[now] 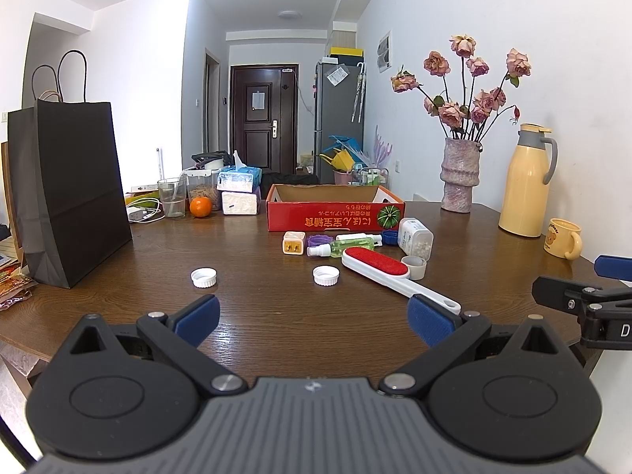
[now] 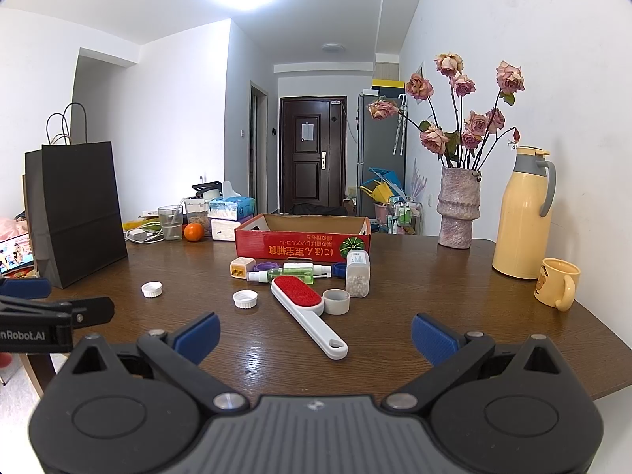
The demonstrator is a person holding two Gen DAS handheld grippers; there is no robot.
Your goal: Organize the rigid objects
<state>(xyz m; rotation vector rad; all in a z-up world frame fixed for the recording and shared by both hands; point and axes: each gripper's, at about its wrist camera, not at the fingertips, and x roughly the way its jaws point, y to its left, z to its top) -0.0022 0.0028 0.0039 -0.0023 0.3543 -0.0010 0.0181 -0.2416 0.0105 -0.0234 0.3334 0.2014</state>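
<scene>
Hovering: left gripper point(image 1: 312, 322) and right gripper point(image 2: 314, 333) hang above the near table point(image 1: 276, 316) edge, low in each frame
Left gripper: blue fingers wide apart, nothing between them
Right gripper: blue fingers wide apart, nothing between them
Box point(image 1: 333, 207): red, open-topped, centre of both frames, behind the small items
Brush point(image 2: 306, 312): white with a red pad, lying diagonally at frame centre, handle pointing toward the lower right
Caps: one white cap point(image 1: 204, 277) alone left of centre; a second white cap point(image 1: 326, 275) just left of the brush
Ring point(image 2: 336, 301): grey, touching the brush head's right side
Jar point(image 2: 358, 278): clear with white pellets, upright just behind the ring
Cluster in front of the box: charger point(image 1: 294, 243), purple lid point(image 1: 318, 241), green bottle point(image 1: 347, 245), blue cap point(image 1: 390, 237), close together
Bag point(image 1: 71, 193): black, standing at frame left
Right side of frame: vase point(image 2: 458, 207) of roses, yellow flask point(image 2: 523, 213), yellow mug point(image 2: 557, 282)
</scene>
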